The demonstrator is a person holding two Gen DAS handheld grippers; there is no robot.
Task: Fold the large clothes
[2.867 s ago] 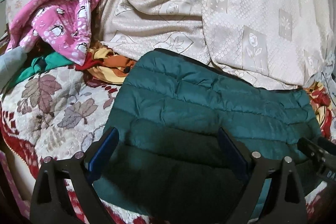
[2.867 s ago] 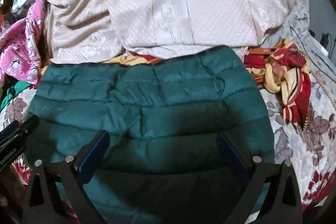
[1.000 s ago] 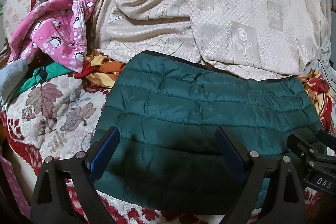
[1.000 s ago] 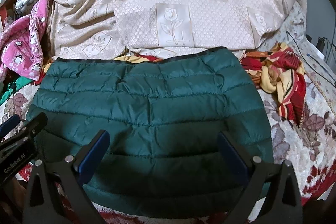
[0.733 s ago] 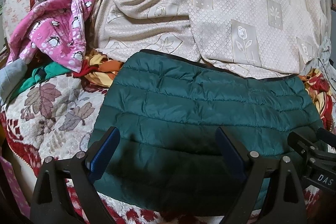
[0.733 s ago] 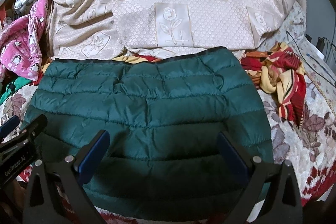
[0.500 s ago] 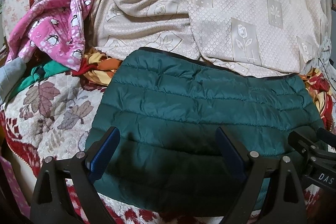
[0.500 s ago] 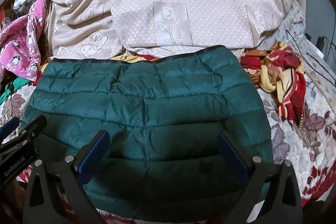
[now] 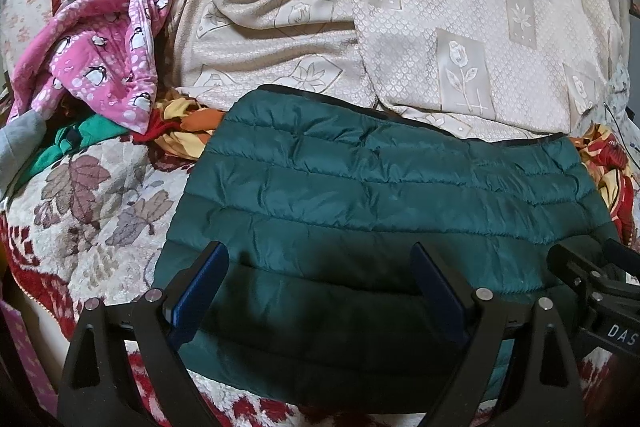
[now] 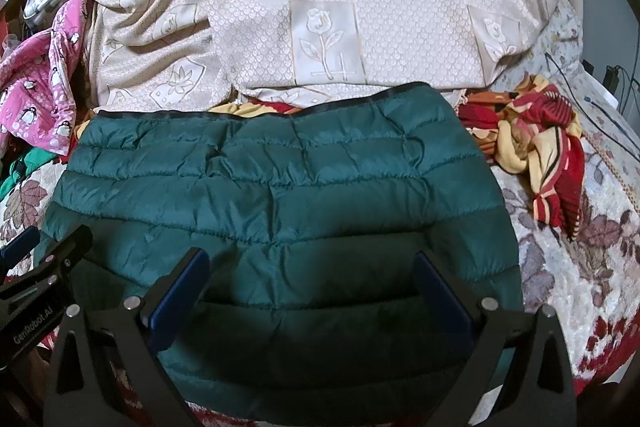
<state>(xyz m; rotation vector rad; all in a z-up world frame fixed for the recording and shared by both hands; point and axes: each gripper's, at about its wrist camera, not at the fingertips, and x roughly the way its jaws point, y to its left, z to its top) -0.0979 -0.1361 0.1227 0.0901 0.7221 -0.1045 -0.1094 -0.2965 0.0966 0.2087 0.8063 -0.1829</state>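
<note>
the green quilted jacket (image 9: 380, 195) lies flat on the bed, spread just ahead of and beneath both claws as a broad folded panel, its dark-bound edge on the far side against the cream patterned cover (image 9: 440, 27). the left claw (image 9: 320, 291) hangs over the near left part of it with its jaws spread wide and nothing between them; the right claw (image 10: 316, 291) does the same over the near right part, equally wide and empty.

compared with about three seconds ago, the panel looks smoother and more squared: the near hem now shows as a clean line in front of both claws, where earlier it ran out of view under them, and both claws appear to have drawn back and up a little. in the last second little has shifted.

my reading is that a fold has been laid down and let go, so this garment is near done, or waits for one more fold across. off to the left of the left claw sits the pink penguin garment (image 9: 100, 59), and right of the right claw a red and yellow cloth (image 10: 540, 155), both unfolded.
</note>
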